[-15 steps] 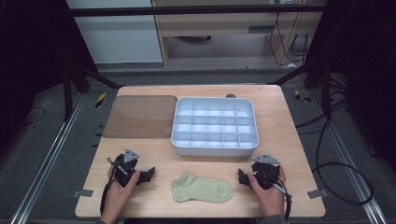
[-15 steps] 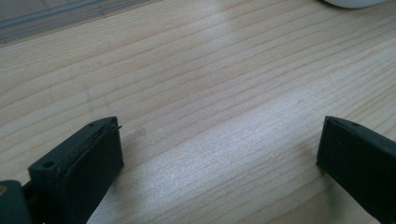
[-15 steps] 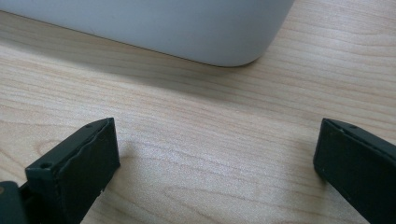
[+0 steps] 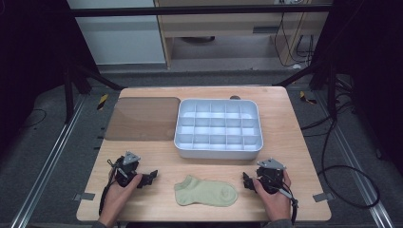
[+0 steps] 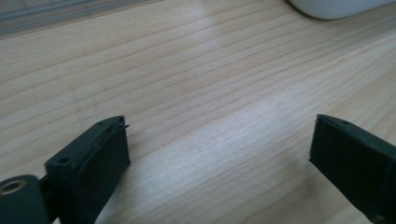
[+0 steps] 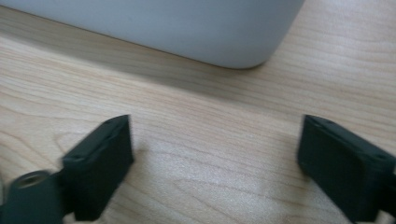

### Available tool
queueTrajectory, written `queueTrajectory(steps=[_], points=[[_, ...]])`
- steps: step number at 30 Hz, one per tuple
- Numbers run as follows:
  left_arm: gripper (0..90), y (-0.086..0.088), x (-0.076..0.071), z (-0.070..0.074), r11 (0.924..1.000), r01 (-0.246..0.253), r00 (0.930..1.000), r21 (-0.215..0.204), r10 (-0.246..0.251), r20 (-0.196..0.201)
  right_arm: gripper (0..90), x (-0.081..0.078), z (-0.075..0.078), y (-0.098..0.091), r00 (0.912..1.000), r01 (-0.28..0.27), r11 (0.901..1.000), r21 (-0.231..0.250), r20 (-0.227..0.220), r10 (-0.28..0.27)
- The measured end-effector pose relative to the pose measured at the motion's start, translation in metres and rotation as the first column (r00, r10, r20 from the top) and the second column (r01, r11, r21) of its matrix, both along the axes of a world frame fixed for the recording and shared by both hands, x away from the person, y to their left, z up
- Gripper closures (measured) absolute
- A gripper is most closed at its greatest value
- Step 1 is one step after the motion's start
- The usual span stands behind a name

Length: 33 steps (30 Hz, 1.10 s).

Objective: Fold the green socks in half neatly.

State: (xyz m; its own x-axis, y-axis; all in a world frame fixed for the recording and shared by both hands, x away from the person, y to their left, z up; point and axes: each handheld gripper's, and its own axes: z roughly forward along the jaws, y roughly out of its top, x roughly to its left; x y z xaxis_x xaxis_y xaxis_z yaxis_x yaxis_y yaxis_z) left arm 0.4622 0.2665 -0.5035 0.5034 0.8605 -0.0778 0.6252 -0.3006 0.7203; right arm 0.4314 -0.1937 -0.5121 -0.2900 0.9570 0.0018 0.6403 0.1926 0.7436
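A pale green sock lies flat on the wooden table near the front edge, between my two grippers. My left gripper rests on the table to the sock's left, held by a hand, with its jaws pointing toward the sock. Its jaws stand wide apart over bare wood. My right gripper rests to the sock's right, also held by a hand. It is open with nothing between its jaws. Neither gripper touches the sock.
A white tray with many small compartments stands at the middle of the table behind the sock; its wall is close ahead of the right gripper. A brown mat lies at the back left.
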Motion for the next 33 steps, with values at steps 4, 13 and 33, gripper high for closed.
queueTrajectory(steps=[4, 13, 33], points=[[5.7, -0.002, -0.006, 0.006, 0.9996, 0.025, 0.9997, -0.011, -0.025, 0.005, 20.9, -0.001, 0.003, 0.002, 0.9998, -0.022, 0.9998, 0.005, -0.003, 0.022], [11.5, -0.004, -0.02, 0.012, 0.9968, 0.079, 0.9966, -0.014, -0.079, -0.021, 28.9, -0.01, 0.015, 0.009, 0.998, -0.062, 0.9981, 0.004, 0.011, 0.062], [14.9, -0.052, -0.026, 0.043, 0.9648, 0.247, 0.9661, 0.091, -0.237, -0.102, 50.8, -0.02, 0.067, 0.033, 0.9176, -0.301, 0.9522, 0.05, -0.256, 0.304]])
